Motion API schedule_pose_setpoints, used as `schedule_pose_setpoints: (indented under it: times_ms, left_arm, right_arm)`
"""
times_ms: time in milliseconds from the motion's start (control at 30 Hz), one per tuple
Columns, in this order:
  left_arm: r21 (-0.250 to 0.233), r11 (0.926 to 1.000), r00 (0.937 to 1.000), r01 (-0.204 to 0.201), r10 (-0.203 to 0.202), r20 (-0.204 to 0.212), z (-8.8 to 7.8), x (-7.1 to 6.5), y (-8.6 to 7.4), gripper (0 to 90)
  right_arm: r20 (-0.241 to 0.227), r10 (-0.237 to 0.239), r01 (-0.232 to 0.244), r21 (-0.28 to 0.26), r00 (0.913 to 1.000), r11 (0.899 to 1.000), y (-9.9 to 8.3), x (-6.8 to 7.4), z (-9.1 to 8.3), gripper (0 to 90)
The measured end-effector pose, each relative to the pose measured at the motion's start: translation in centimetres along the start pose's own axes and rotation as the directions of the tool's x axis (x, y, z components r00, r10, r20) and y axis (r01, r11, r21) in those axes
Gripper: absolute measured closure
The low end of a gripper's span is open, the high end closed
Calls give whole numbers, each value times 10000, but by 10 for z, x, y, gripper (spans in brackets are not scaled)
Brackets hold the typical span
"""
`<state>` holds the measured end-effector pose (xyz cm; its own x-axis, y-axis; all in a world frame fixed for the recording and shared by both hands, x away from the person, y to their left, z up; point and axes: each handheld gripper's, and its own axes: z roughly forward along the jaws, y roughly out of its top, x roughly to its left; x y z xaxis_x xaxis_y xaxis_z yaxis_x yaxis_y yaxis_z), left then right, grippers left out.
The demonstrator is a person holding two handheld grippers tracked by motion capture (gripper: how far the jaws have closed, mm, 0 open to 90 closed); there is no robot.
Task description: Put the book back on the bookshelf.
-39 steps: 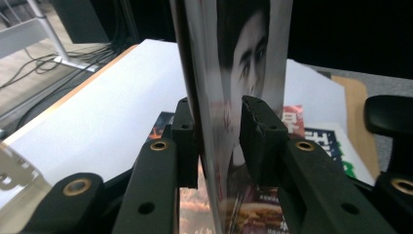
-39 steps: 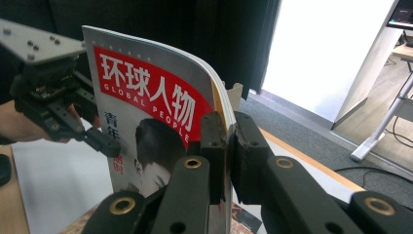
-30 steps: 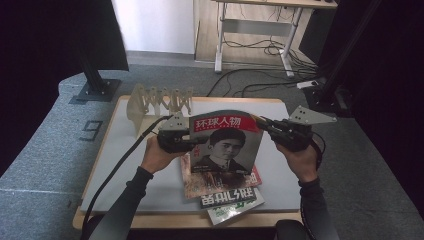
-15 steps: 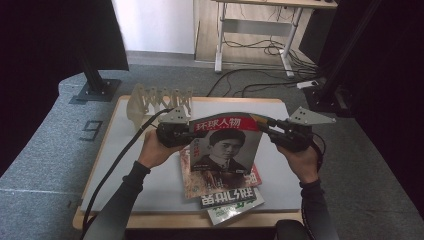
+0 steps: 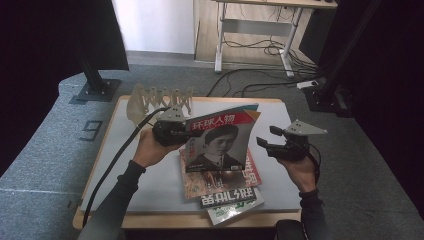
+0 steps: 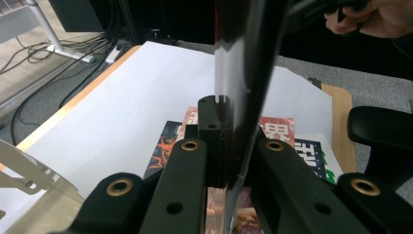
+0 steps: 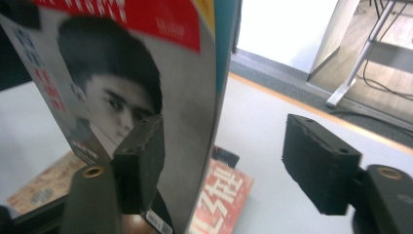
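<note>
A magazine with a portrait cover and red title band (image 5: 220, 142) is held upright above the table. My left gripper (image 5: 187, 131) is shut on its left edge. In the left gripper view, the pads of the left gripper (image 6: 225, 126) pinch the magazine's thin edge (image 6: 243, 73). My right gripper (image 5: 267, 136) is open, just right of the magazine's free edge and apart from it. Its jaws have just been opening and hold nothing. In the right gripper view, the cover (image 7: 122, 73) stands close ahead of the right gripper (image 7: 226, 146).
A stack of other magazines (image 5: 225, 187) lies on the white table (image 5: 280, 115) under the held one, reaching the front edge. A pale folding rack (image 5: 155, 97) stands at the back left. A black chair (image 6: 380, 131) is at the near side.
My right gripper has let go of the magazine's right edge, opened, and dropped down and to the right. The left gripper keeps its grip, and the magazine now hangs from that side alone.
</note>
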<state>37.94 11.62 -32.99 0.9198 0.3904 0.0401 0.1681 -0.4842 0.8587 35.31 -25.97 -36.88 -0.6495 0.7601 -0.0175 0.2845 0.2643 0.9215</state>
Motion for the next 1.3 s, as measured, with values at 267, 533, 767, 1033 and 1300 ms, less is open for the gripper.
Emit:
schedule_pose_setpoints:
  times_ms: [267, 533, 767, 1033, 1300]
  left_arm:
    - [18, 10000, 9999, 27, -27, 117, -2, 1, -1, 863]
    - [53, 9996, 9995, 281, -282, 154, -4, 6, -2, 864]
    - [31, 9985, 9983, 547, -548, 188, -5, 9, -3, 865]
    - [59, 9973, 9971, 733, -734, 177, -8, 12, -4, 865]
    - [114, 9959, 9960, 893, -894, 30, -15, 15, -7, 865]
  right_arm:
    - [468, 144, -180, 778, 9988, 9968, -29, -1, 12, 177]
    - [1338, 676, -881, 1541, 9887, 9841, -64, -10, 22, 38]
    - [2038, 1200, -1595, 1900, 9716, 9687, -92, -17, 26, 0]
    - [2527, 1363, -1994, 2443, 9579, 9490, -116, -23, 34, 0]
    - [2622, 1415, -2223, 3105, 9546, 9242, -140, -24, 46, 1]
